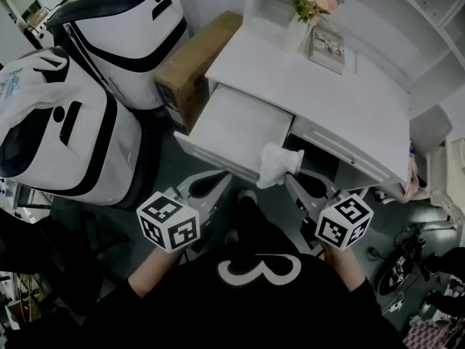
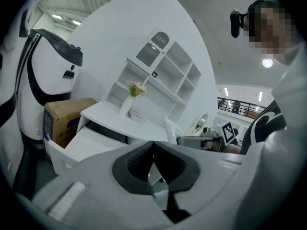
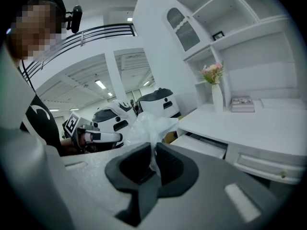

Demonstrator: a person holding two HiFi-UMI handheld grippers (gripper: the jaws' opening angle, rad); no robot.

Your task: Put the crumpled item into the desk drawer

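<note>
Left gripper (image 1: 215, 183) sits close to the person's body, jaws closed together with nothing in them. Right gripper (image 1: 294, 182) is clamped nearly closed on a thin fold of the crumpled item (image 1: 276, 163). The item is white, wrinkled and film-like, and bunches above the pads at the front corner of the open drawer (image 1: 218, 151). The drawer inside is flat, white and bare, with room across its width. A brown cardboard box (image 1: 195, 57) stands just beside it. Desk (image 1: 327, 93) top is smooth and white, with a vase of pink flowers (image 1: 304, 17) at the back. Only the right gripper view shows the fold between the dark pads.
</note>
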